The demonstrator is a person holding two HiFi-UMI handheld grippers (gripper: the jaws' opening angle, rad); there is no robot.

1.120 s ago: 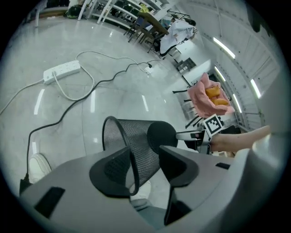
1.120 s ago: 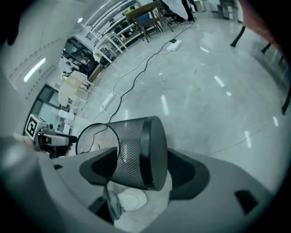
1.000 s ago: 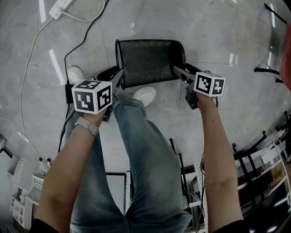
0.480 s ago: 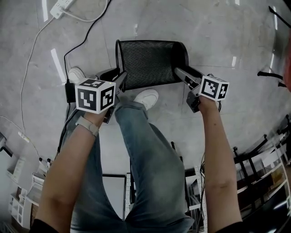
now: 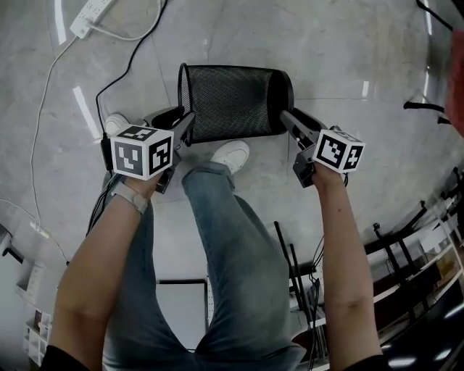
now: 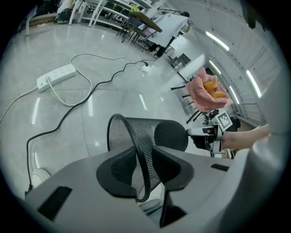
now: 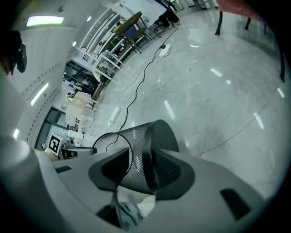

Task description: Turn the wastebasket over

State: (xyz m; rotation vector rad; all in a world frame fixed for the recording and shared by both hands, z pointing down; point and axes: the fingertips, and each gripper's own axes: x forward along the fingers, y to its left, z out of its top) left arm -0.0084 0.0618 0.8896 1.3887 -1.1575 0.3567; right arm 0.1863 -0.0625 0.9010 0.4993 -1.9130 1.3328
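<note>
1. The wastebasket [image 5: 235,101], black wire mesh with a solid dark base, lay on its side between your two grippers, over the grey floor [image 5: 348,43] just ahead of your feet. Its open mouth faced your left and its base your right. I could not tell whether it touched the floor.
2. Your left gripper [image 5: 187,124] pinched the rim of the open mouth. In the left gripper view the thin rim ran between the two pads, mesh wall on the inner side. Those jaws had just tightened a little on it.
3. Your right gripper [image 5: 284,116] held the opposite end. Its jaws had just been closing, and the right gripper view showed them pressed on the edge of the solid base.
4. Both tools pointed forward and down, each marker cube [image 5: 143,151] riding above your wrist.
5. Your white shoe [image 5: 230,153] and jeans leg [image 5: 232,246] sat just below the basket in the head view; the other shoe [image 5: 116,124] showed beside the left gripper.
6. A black cable [image 5: 123,72] ran across the floor to your left, and a white power strip [image 5: 85,16] lay farther off, well apart from the basket.
</note>
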